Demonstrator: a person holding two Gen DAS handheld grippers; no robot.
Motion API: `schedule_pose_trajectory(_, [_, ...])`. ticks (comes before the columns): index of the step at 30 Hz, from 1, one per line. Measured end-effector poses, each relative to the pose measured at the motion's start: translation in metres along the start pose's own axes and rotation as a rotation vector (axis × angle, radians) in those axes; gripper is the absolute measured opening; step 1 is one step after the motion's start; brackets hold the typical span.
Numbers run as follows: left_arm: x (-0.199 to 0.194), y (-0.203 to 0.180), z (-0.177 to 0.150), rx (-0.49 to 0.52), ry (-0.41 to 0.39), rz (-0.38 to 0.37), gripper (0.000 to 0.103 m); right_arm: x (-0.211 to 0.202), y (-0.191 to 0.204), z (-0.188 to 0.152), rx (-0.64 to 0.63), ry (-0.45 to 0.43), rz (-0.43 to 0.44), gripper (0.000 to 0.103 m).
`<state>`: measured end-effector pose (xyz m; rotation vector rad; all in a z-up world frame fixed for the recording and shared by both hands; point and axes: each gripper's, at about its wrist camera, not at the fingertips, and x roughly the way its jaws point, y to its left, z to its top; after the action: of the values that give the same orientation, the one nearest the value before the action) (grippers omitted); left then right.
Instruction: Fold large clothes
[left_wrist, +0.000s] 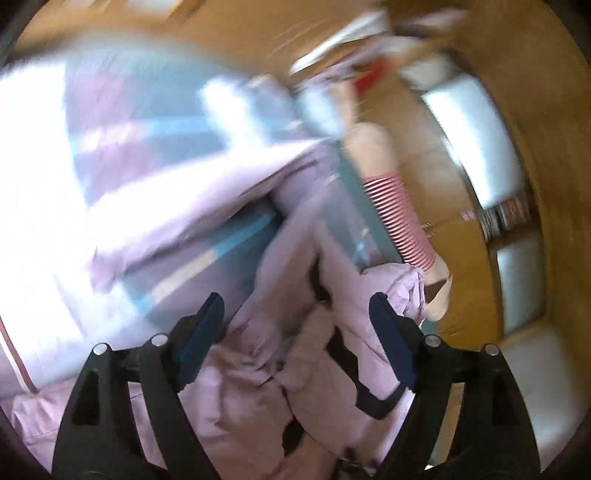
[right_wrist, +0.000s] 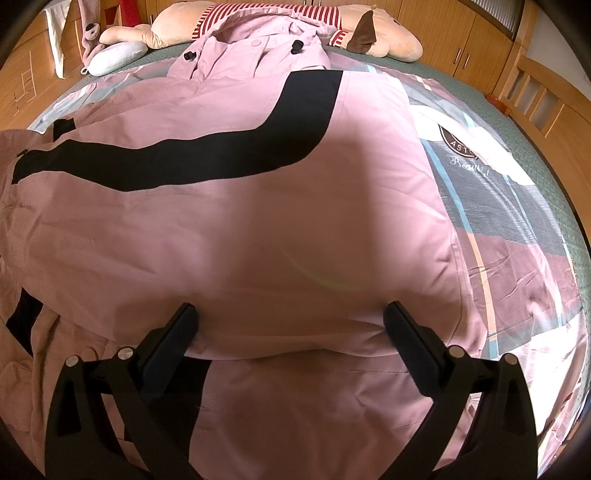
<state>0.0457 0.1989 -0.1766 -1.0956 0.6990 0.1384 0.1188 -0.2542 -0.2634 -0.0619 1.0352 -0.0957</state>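
Nearest the right wrist camera, the right claw stands spread, its two fingers resting down on the pink jacket with a puffed fold of the cloth bulging between them; the pads do not pinch it. The jacket lies broad across the bed, a curved black stripe running over its upper layer, and its hood points toward the far end. To the right of the jacket the patterned bedcover lies bare and wrinkled out to the bed's green edge. Beyond the hood a large plush toy in a red-striped shirt lies across the head of the bed, with a pale round cushion beside it on the left. Wooden cabinets line the far wall, close behind the bed.

The left wrist view is heavily blurred. The left claw is spread wide above crumpled pink jacket cloth, gripping nothing. Past it the bedcover smears into pink and blue, the striped plush toy lies at the bed's edge, and wooden flooring opens beyond it on the right.
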Motion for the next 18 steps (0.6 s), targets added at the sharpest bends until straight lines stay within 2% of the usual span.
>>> schedule_pose_trajectory(3, [0.023,0.041,0.009,-0.186,0.099,0.033,0.081,0.001,0.000,0.000,-0.001,-0.003,-0.002,0.102])
schedule_pose_trajectory(4, [0.031,0.053,0.010,-0.247,0.138,0.020,0.081,0.001,0.000,0.000,-0.002,-0.003,-0.003,0.102])
schedule_pose_trajectory(6, [0.039,0.062,0.011,-0.298,0.167,-0.007,0.082,0.001,0.000,-0.001,-0.002,-0.005,-0.003,0.102])
schedule_pose_trajectory(12, [0.029,0.057,0.021,-0.300,0.107,-0.092,0.090,0.000,0.000,-0.001,-0.003,-0.006,-0.003,0.102])
schedule_pose_trajectory(15, [0.028,0.069,0.026,-0.372,0.087,-0.133,0.093,0.000,0.000,-0.001,-0.003,-0.006,-0.003,0.102])
schedule_pose_trajectory(18, [0.034,0.085,0.028,-0.465,0.100,-0.133,0.093,0.000,0.000,-0.001,-0.003,-0.006,-0.004,0.102])
